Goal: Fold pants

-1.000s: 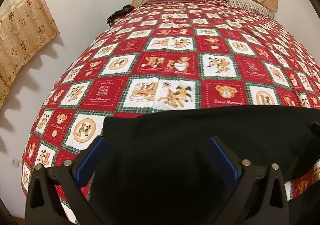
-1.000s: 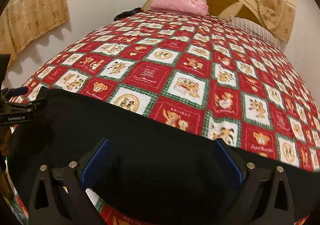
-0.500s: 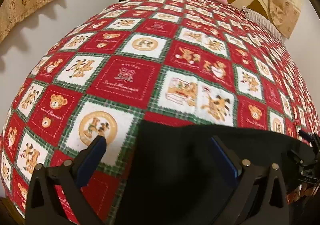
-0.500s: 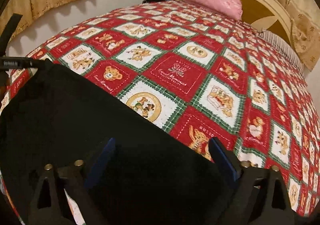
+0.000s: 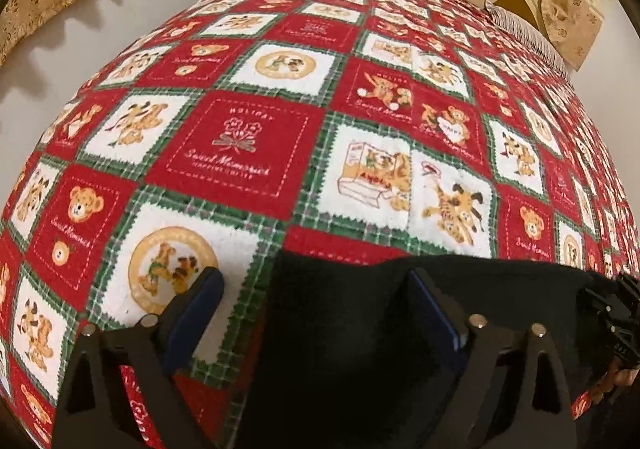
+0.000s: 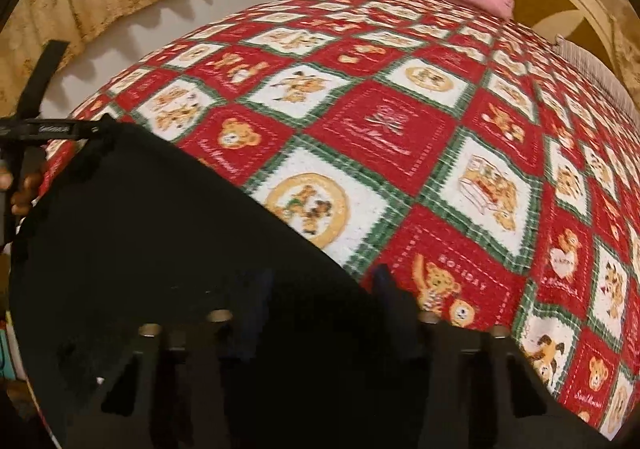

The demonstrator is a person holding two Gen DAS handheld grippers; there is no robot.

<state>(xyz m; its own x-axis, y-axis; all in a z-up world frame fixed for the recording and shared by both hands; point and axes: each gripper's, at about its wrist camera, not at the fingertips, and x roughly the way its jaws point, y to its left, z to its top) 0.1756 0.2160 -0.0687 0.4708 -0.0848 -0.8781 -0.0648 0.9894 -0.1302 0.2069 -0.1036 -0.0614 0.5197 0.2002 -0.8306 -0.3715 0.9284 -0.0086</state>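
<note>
Black pants (image 5: 360, 333) on bed (image 5: 248, 153), near edge, long axis 9-to-3 between both grippers. Left gripper (image 5: 316, 301) wide over left corner, holding nothing; right gripper (image 6: 324, 297) narrower, grip unclear. Quilt beyond at 12.

Left gripper (image 5: 316, 281): jaws spread wide, blue pads (image 5: 196, 309) facing inward, black fabric lying between them and over the right finger's base.
Right gripper (image 6: 320, 285): fingers narrower apart than the left's, dark and blurred against the fabric; whether they pinch it cannot be told.
Relation: each tool shows at the edge of the other's view, a hand (image 6: 22, 189) gripping the left one.
</note>
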